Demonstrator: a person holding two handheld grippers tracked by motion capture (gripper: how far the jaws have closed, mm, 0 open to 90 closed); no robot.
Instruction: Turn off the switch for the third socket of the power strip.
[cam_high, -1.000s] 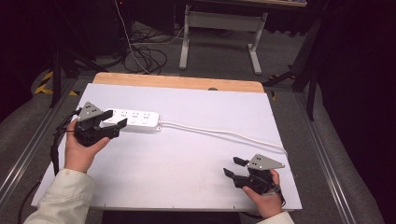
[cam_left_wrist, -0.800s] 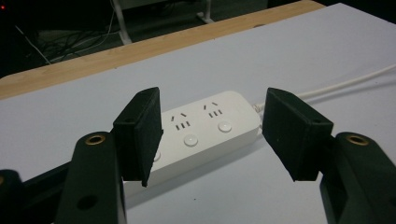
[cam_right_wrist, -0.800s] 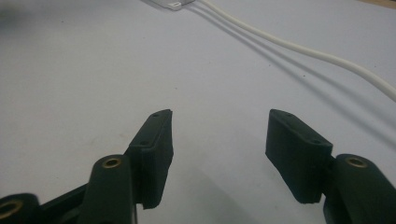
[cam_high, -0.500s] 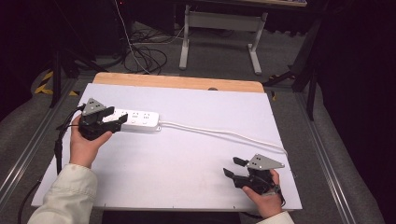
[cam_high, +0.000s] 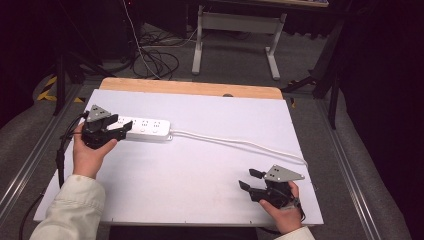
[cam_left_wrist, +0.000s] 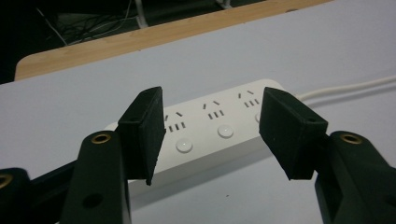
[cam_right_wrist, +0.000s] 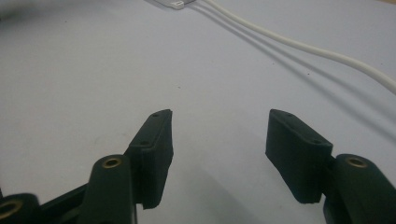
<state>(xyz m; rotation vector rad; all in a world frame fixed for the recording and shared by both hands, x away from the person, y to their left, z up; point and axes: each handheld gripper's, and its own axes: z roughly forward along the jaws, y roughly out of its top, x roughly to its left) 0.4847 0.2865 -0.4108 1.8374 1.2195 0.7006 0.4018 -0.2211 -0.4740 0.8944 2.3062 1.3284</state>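
I am holding my left tool (cam_high: 120, 131) wide over the power strip (cam_high: 148, 128), nothing gripped yet; my right tool (cam_high: 248, 180) is waiting wide above bare desk (cam_high: 200, 170).

Light falls from above onto the matte white rectangular tabletop (cam_high: 200, 165), evenly bright with no glare; the floor beyond, toward 12 o'clock, sinks into near black. In the right gripper view the white rubbery round cable (cam_right_wrist: 299, 44) casts a soft double shadow toward 7 o'clock. In both gripper views the near black jaws are slightly blurred. The high view is soft and grainy.
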